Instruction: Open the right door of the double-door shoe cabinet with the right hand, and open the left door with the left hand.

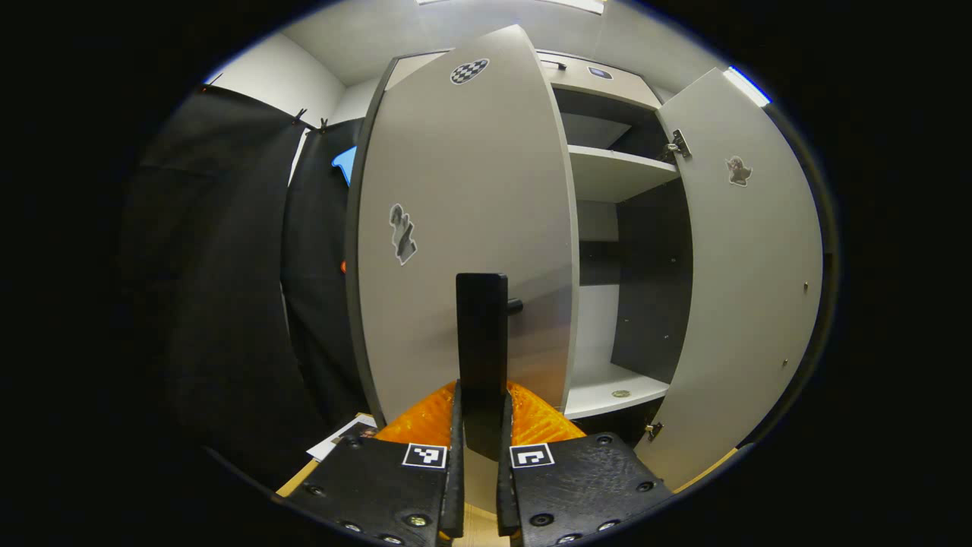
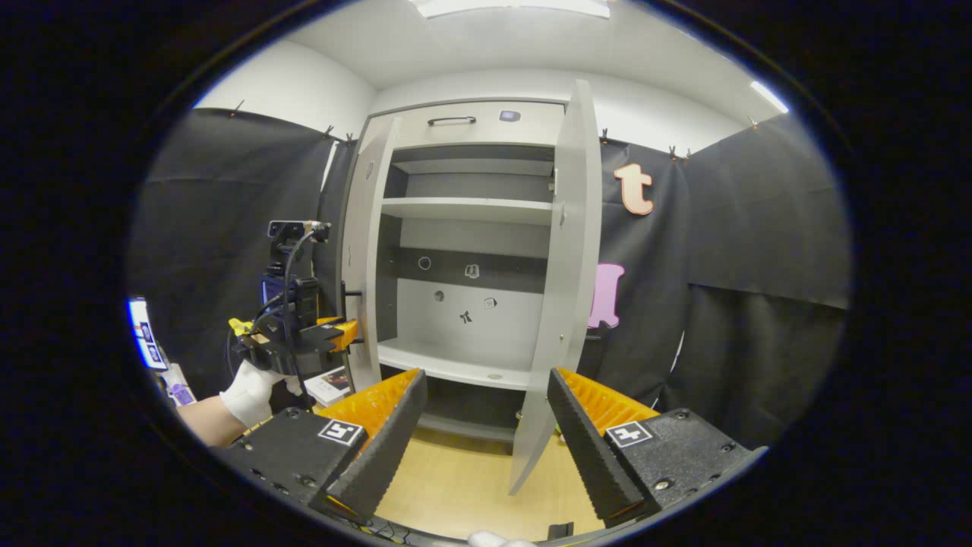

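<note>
Shoe cabinet, a tall pale-grey laminate unit with two doors, stands straight ahead of the right gripper's fingers, and both of its doors are off the frame, so I judge the task mostly done. Its right door, a flat grey panel, is swung well out and seen nearly edge-on just beyond the right-hand finger; that half looks finished. Its left door, a matching grey panel carrying small stickers, is open only partway and stands right in front of the left gripper's fingers, so what remains, as I read it, is drawing it wider and letting go.

Between those fingers sits the door's black bar handle, upright, with both fingers pressed against its sides: the left gripper is clamped narrow on it. Past the fingers and off to their right the grey interior shows, with a white upper shelf and a white lower shelf bearing one small round thing.

The right gripper has its fingers spread wide with nothing between them, well back from the cabinet, above a light wooden floor. Far off beside its left-hand finger a white-gloved hand holds the other gripper at the left door's handle
</note>
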Available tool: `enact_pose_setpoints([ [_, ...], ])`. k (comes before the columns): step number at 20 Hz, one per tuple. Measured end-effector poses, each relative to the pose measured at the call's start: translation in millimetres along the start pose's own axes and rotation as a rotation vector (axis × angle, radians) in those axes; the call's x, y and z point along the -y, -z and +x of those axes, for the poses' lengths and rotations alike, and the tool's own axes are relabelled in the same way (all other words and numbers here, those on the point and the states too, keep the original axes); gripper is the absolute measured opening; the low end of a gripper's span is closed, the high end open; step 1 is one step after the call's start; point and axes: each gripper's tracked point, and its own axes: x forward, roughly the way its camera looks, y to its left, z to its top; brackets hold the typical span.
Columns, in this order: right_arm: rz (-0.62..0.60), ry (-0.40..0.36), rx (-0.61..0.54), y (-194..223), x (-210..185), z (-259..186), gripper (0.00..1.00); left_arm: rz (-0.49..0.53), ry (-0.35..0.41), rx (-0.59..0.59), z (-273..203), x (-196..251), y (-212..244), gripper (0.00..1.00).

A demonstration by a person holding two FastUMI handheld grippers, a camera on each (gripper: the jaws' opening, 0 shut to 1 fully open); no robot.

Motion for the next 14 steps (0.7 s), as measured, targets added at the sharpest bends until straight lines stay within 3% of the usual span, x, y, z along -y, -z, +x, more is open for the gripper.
enact_pose_setpoints([
  [5,0.0,-0.051,0.002,0.0,-10.9,1.8,1.0,0.03,-0.043,0.009,-18.3,-25.8,1.0,0.18],
  [6,0.002,-0.061,0.003,0.5,-13.7,2.2,1.0,0.002,-0.04,-0.003,-20.9,-24.7,3.5,0.1],
  [14,0.01,-0.092,0.0,3.1,-26.1,5.1,1.0,0.034,-0.117,0.004,-42.3,-56.6,5.2,0.09],
])
